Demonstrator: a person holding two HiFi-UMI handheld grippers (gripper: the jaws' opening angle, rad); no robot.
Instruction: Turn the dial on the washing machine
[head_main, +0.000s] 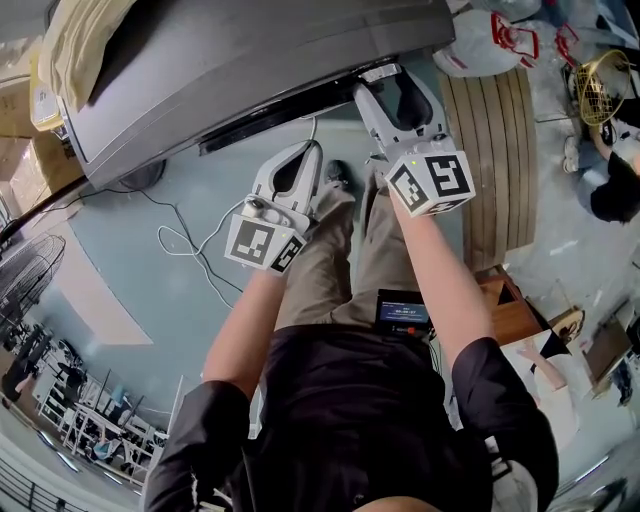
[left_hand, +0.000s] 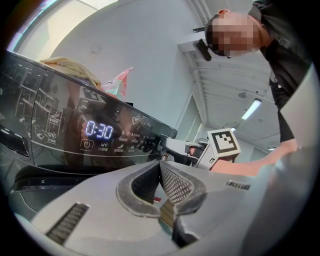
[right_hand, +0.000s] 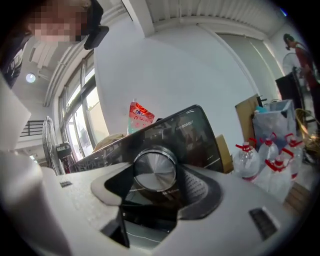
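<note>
VIEWS: only the right gripper view shows the silver dial (right_hand: 155, 170), on the dark panel of the washing machine (head_main: 250, 60), grasped by the right hand-held gripper (right_hand: 155, 176) | WRITING: only the left gripper view shows the display (left_hand: 98, 130), reading "0:30" with "UV" below | AXIS: dial's face and axis point straight out at that gripper | LEFT: left hand-held gripper (left_hand: 161, 165) clenched, empty

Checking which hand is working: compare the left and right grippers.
The left gripper has its jaws shut on nothing; the right gripper has them wide, pads against the sides of the dial. The left gripper hangs back from the washing machine; the right gripper reaches its panel. Both carry a marker cube.
</note>
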